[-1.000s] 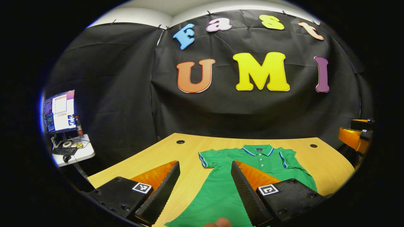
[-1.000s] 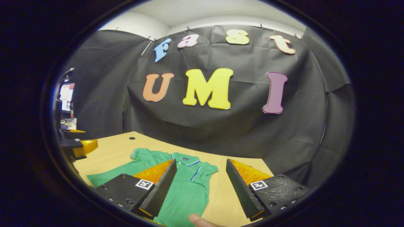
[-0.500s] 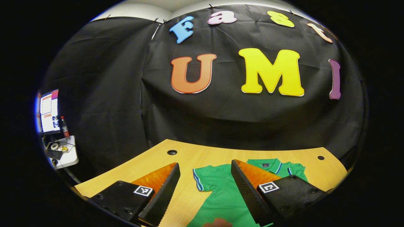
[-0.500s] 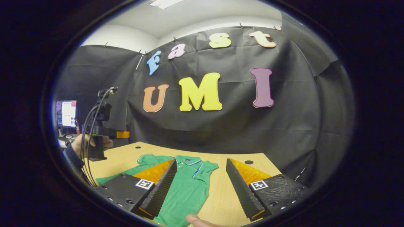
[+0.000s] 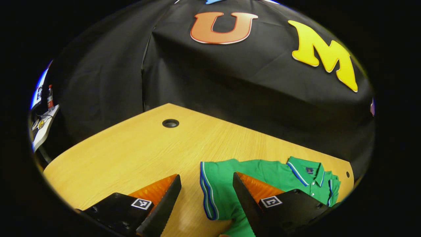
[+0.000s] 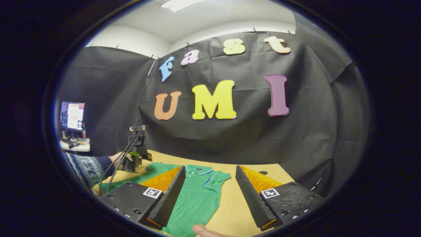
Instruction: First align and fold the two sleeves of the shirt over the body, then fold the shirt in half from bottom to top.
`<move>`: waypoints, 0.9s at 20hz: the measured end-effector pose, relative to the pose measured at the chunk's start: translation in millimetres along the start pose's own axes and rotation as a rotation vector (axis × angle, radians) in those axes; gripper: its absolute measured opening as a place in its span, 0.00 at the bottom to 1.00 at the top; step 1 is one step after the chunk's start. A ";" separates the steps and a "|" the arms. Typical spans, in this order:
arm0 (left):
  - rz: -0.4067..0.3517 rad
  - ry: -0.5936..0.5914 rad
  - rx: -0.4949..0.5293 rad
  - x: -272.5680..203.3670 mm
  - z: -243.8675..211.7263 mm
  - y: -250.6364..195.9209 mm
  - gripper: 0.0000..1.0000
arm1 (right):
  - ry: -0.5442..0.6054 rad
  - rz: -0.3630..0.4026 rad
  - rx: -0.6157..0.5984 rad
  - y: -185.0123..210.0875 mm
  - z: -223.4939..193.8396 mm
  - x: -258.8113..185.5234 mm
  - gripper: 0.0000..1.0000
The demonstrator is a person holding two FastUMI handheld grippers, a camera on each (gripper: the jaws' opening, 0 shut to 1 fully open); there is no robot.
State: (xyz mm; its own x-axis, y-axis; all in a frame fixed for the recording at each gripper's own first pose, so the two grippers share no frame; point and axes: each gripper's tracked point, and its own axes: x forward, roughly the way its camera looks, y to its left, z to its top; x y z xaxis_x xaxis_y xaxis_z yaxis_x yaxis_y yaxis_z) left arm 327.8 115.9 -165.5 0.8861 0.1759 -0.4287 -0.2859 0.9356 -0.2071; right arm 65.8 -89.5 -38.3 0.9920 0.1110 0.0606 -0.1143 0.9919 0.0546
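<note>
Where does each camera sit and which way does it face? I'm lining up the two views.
Left gripper view: rides the left gripper, low above the table, facing the shirt's striped sleeve; own open fingers show.
Right gripper view: rides the right gripper, higher, facing the shirt and wall; own open fingers, a fingertip, and the other hand on the left gripper show.
Shared: shirt, table, monitor.

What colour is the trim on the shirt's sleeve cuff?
Blue stripes on the green sleeve cuff, clearest in the left gripper view.
</note>
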 end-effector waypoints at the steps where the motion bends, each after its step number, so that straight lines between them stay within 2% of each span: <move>1: -0.005 0.015 0.017 5.6 -3.8 0.9 1.00 | 0.004 0.002 0.001 1.1 -1.6 0.9 0.93; 4: -0.024 0.056 0.046 18.4 -16.9 -6.4 0.95 | 0.020 0.004 0.010 -0.1 -4.4 2.1 0.93; 6: -0.035 0.101 0.051 25.0 -30.4 -12.3 0.84 | 0.030 0.004 0.024 -2.2 -8.6 5.8 0.93; 7: -0.009 0.093 0.079 26.5 -29.2 -6.4 0.62 | 0.039 0.001 0.031 -4.9 -12.8 8.2 0.93; 8: 0.009 0.082 0.090 31.0 -25.8 -3.5 0.58 | 0.044 -0.001 0.036 -8.2 -14.4 10.0 0.92; 9: 0.026 0.097 0.086 31.3 -27.4 -3.4 0.44 | 0.046 -0.005 0.041 -10.4 -16.2 12.3 0.92; 11: 0.041 0.101 0.092 32.0 -25.4 -5.0 0.23 | 0.048 -0.027 0.059 -18.1 -18.6 19.2 0.93; 12: 0.048 0.113 0.132 33.4 -27.0 -5.3 0.16 | 0.056 -0.042 0.070 -21.8 -21.1 21.1 0.93; 13: 0.063 0.124 0.173 29.6 -27.6 -5.9 0.11 | 0.062 -0.049 0.076 -24.1 -23.3 21.1 0.93; 15: 0.077 0.114 0.231 25.5 -19.2 -15.0 0.10 | 0.070 -0.053 0.075 -26.2 -25.0 22.8 0.93; 18: 0.040 0.068 0.258 15.4 0.3 -42.2 0.10 | 0.085 -0.046 0.082 -22.3 -34.0 26.0 0.93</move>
State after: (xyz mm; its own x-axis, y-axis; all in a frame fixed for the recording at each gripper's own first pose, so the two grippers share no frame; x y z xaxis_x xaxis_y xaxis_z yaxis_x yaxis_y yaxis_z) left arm 353.6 79.2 -163.1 0.8470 0.2012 -0.4921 -0.2096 0.9770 0.0387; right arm 96.0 -106.7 -71.9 0.9969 0.0736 -0.0286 -0.0690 0.9881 0.1373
